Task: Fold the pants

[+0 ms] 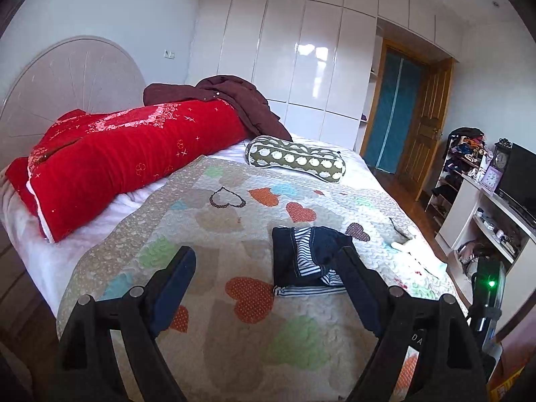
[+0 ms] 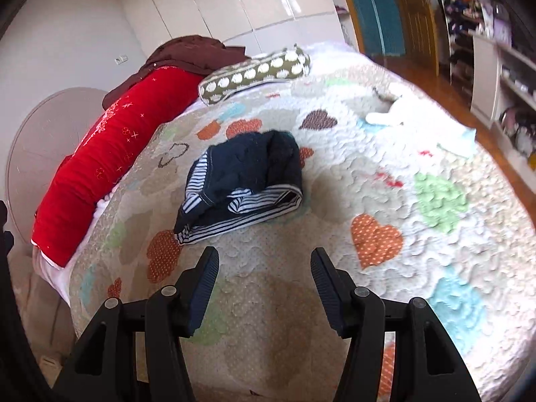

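Small dark navy pants (image 1: 306, 256) with a blue-and-white striped lining lie folded in a compact bundle on the heart-patterned quilt (image 1: 217, 227). They also show in the right wrist view (image 2: 244, 181). My left gripper (image 1: 268, 261) is open and empty, held above the quilt, its right finger overlapping the bundle's right edge in view. My right gripper (image 2: 264, 261) is open and empty, hovering over the quilt (image 2: 385, 201) just in front of the bundle.
A long red pillow (image 1: 127, 157), a dark maroon garment (image 1: 241, 100) and a green spotted bolster (image 1: 294, 159) lie at the bed's head. A white cloth (image 2: 395, 110) lies at the quilt's far right edge. Shelves and a desk (image 1: 485, 217) stand beyond the bed.
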A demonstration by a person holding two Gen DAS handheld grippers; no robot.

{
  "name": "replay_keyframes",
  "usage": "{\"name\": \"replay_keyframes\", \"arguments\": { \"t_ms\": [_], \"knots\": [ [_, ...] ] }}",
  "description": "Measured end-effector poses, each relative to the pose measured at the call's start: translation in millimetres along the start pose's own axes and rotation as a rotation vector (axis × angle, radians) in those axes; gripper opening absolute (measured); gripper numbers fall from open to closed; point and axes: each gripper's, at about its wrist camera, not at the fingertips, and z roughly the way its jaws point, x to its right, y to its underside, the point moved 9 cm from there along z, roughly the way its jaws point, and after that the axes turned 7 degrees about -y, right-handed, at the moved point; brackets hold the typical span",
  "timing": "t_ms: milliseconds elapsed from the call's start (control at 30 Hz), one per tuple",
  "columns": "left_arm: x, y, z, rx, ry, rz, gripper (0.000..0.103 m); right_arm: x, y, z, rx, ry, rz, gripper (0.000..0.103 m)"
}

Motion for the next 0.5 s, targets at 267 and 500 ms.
{"name": "replay_keyframes", "arguments": {
  "t_ms": [267,500],
  "knots": [
    [0,-8,-3,-0.009,-0.011,0.036,0.099,-12,11,-24,0.049,0.073,-0.08,0.067],
    [1,-21,-33,0.099,-0.048,0.049,0.103,-19,18,-28,0.042,0.073,-0.087,0.067]
  ]
}}
